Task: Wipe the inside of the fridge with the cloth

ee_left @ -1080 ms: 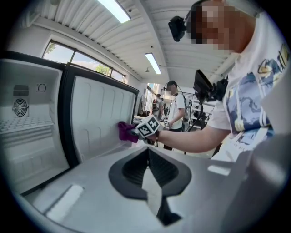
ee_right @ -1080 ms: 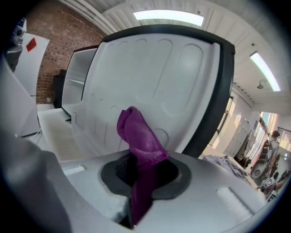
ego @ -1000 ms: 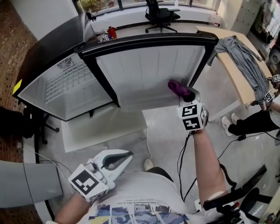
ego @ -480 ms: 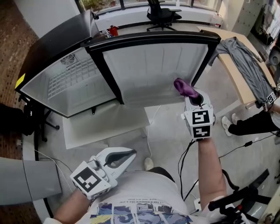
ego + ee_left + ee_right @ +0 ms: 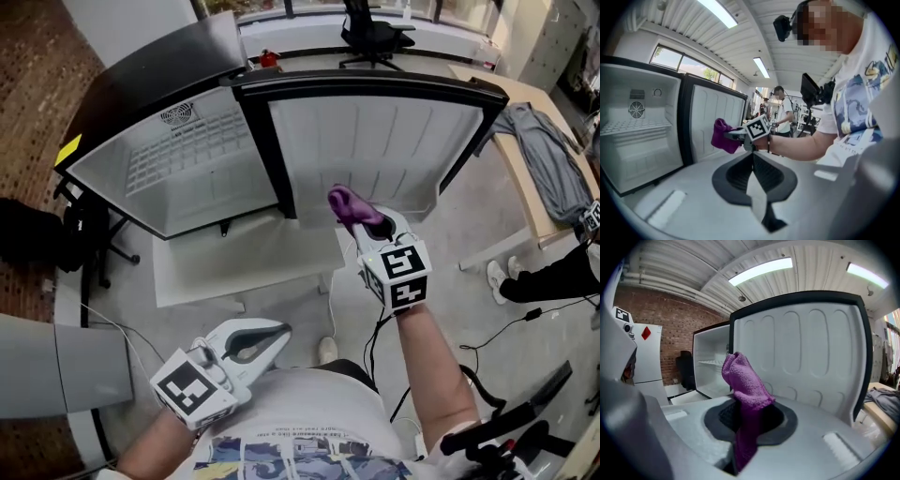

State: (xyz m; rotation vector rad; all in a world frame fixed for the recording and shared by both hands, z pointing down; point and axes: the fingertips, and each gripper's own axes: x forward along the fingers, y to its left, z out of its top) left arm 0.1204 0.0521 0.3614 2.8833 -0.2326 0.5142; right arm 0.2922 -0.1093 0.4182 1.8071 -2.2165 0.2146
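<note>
A small fridge stands open in front of me, its white inside bare apart from a wire shelf. Its door is swung wide, the moulded inner panel facing me. My right gripper is shut on a purple cloth, held in the air just before the door's lower edge. The cloth sticks up out of the jaws. The same cloth shows in the left gripper view beside the door. My left gripper hangs low by my body, shut with nothing in it.
A grey shirt lies over a wooden table at right. A seated person's legs show at the right edge. An office chair stands behind the fridge, a black chair at left. Cables trail on the floor.
My right gripper has carried the purple cloth leftward, from the door's right side towards its middle. The view has shifted too. The left gripper has stayed put.
</note>
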